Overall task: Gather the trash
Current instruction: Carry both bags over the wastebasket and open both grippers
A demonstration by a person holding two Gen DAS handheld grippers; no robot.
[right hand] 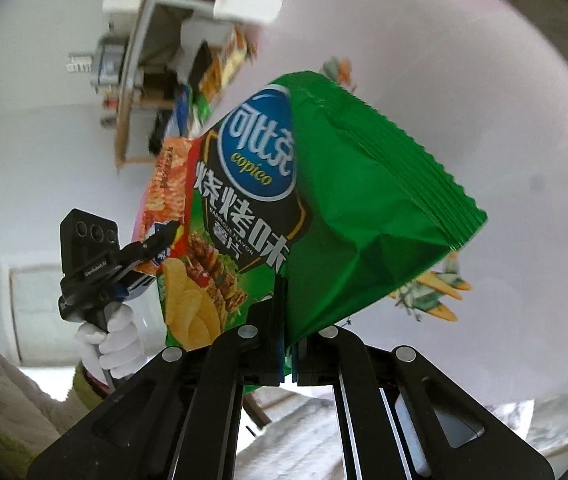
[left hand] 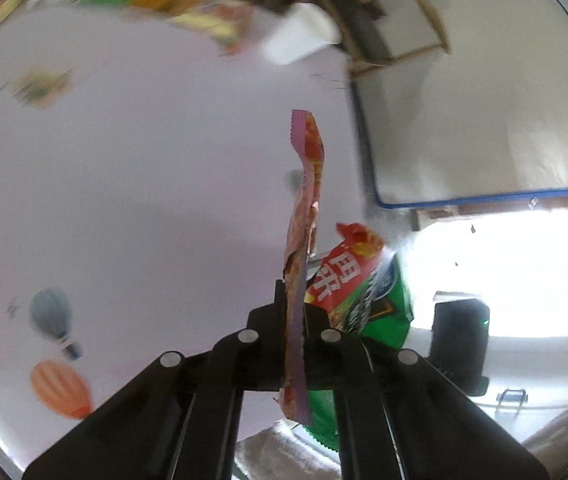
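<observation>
The pale pink bench cover, printed with hot-air balloons and small planes, fills most of both views; it is blurred in the left wrist view. A white paper cup lies on its side near the cover's far edge, close to a blurred row of coloured snack packets.

The large green crinkled chip bag with a blue round logo and barbecue picture hangs in the air above the cover, lifted clear of it. The right gripper has its fingers clenched on the bag's lower edge, so the bag rises up and away from the fingertips, its serrated seal pointing to the upper right.

The thin orange-red snack wrapper with a purple serrated edge is seen edge-on in the left wrist view, standing upright between the fingers of the left gripper, which are clamped on its lower part. The wrapper extends above and a little below the fingertips. It hangs just beside the green bag, to that bag's left in the right wrist view.

A white-gloved hand grips the left gripper's handle.
</observation>
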